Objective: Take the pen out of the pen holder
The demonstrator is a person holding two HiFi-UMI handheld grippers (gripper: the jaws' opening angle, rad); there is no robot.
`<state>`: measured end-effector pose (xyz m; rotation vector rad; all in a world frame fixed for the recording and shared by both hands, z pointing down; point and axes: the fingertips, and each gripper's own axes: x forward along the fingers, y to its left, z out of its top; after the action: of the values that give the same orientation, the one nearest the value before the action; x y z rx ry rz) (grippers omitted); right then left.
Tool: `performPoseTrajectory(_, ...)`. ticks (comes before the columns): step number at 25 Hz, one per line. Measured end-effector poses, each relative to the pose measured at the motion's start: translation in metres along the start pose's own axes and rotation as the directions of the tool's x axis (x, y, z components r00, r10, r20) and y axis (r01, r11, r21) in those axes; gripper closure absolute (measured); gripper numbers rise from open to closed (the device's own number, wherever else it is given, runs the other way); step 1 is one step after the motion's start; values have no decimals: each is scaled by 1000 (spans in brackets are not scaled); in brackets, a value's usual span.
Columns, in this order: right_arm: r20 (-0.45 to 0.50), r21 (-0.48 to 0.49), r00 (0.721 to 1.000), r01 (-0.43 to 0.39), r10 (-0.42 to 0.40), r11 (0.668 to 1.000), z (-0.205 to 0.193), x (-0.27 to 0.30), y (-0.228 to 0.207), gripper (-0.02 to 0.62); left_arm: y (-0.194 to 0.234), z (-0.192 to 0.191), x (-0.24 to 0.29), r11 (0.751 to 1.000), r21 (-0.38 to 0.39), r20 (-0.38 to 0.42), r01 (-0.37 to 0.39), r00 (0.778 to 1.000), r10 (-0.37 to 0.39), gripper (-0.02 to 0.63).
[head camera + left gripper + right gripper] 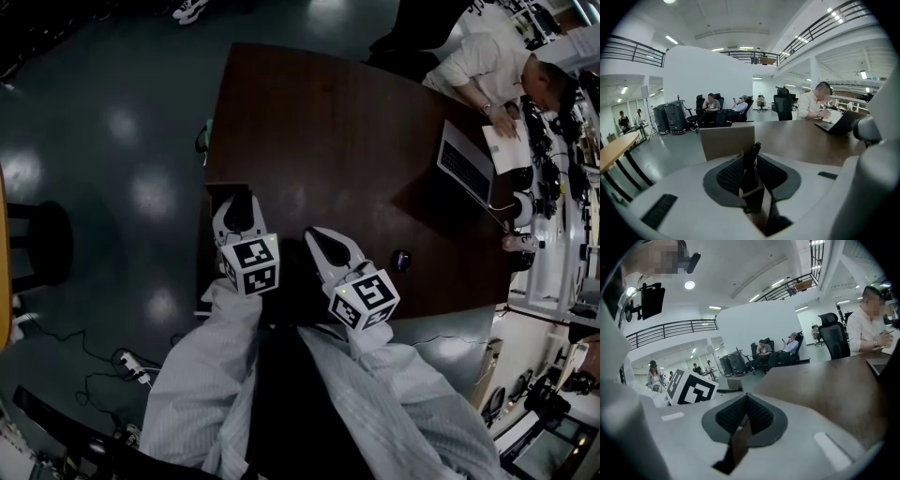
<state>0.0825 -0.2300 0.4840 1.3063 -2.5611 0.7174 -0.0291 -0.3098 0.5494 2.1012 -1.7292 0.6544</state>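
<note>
A black pen (750, 178) stands upright between the pads of my left gripper (751, 159), which is shut on it. Just beyond the jaws stands the tan, box-shaped pen holder (726, 140). In the head view the left gripper (239, 204) reaches over the holder (217, 190) at the near left corner of the dark brown table (328, 141); the pen is hidden there. My right gripper (317, 236) hovers beside it over the table's near edge. In its own view the right gripper (746, 399) is shut with nothing between its pads.
A small dark object (401, 260) lies on the table right of the right gripper. At the far right a person (487, 61) sits at an open laptop (466, 161). A dark stool (37, 244) and cables (131, 366) are on the floor to the left.
</note>
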Motion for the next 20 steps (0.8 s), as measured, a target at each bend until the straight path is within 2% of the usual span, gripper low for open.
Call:
performPoseTrajectory(9, 9, -12, 1000, -25, 25, 1000, 6, 7, 10, 594, 5, 1, -11, 999, -26, 3, 36, 999, -36, 543)
performPoseTrajectory(15, 53, -23, 998, -32, 33, 999, 21, 5, 21, 594, 12, 26, -40, 995, -50, 88, 84, 993, -79, 551)
performPoseTrajectory(20, 109, -44, 993, -39, 43, 998, 40, 7, 37, 594, 29, 60, -79, 990, -59, 183, 125, 977, -112, 552)
